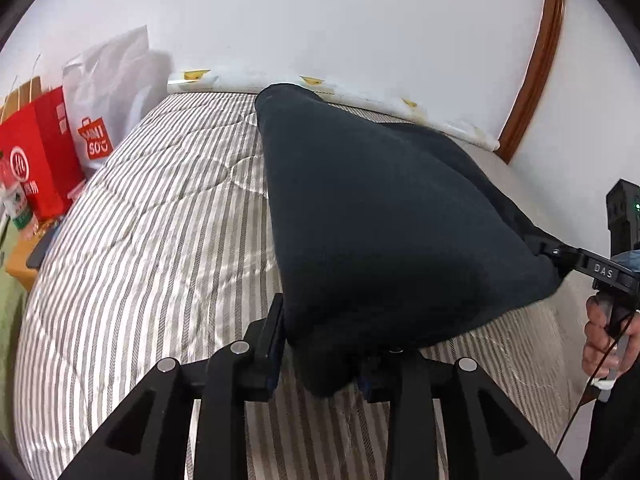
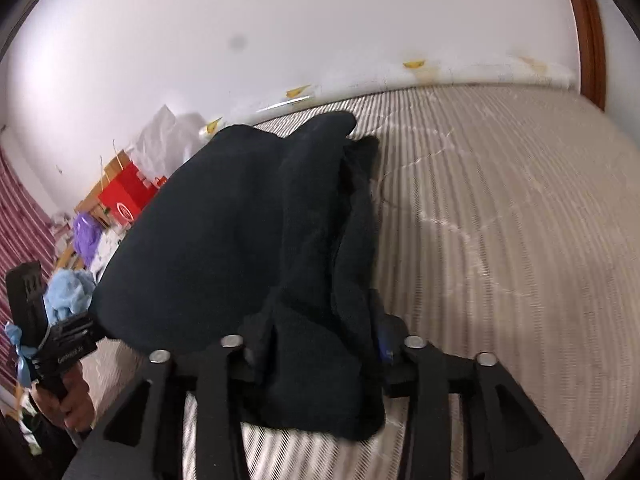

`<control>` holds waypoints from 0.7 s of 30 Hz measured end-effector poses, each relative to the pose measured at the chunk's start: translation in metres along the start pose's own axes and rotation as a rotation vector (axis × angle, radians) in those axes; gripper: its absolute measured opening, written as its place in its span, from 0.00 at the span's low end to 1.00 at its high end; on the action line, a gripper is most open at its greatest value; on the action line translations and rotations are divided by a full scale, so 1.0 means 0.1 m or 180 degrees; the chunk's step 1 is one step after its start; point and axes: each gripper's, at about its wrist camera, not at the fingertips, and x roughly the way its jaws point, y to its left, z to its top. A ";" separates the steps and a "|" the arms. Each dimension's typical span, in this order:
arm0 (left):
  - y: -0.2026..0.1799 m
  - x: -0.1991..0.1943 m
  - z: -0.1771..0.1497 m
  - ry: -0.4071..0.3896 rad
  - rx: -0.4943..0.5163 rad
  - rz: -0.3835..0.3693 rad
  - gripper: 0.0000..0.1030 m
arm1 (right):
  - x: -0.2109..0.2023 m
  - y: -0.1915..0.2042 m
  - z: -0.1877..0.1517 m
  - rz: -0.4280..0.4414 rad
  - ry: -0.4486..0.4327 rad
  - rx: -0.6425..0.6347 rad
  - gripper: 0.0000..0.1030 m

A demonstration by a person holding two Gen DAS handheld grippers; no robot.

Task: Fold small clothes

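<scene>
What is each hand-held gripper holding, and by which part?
Both hold the dark garment, stretched above the striped bed: left hand-held gripper on one near corner, right hand-held gripper on the other.

The big bed has a striped cover (image 1: pixel 140 240). Left of the bed stands a red paper bag (image 1: pixel 38 160), with a white shopping bag (image 1: pixel 108 104) (red logo on it) just beside. A white wall (image 1: pixel 320 20) rises behind the bed.

Bright, even daylight; heavy fisheye bending with dark corners; right view slightly blurred.
</scene>
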 end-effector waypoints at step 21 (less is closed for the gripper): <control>0.00 0.06 0.17 -0.0056 0.0116 -0.0061 0.45 | 0.03 0.24 -0.05 -0.0323 0.0118 -0.0504 0.46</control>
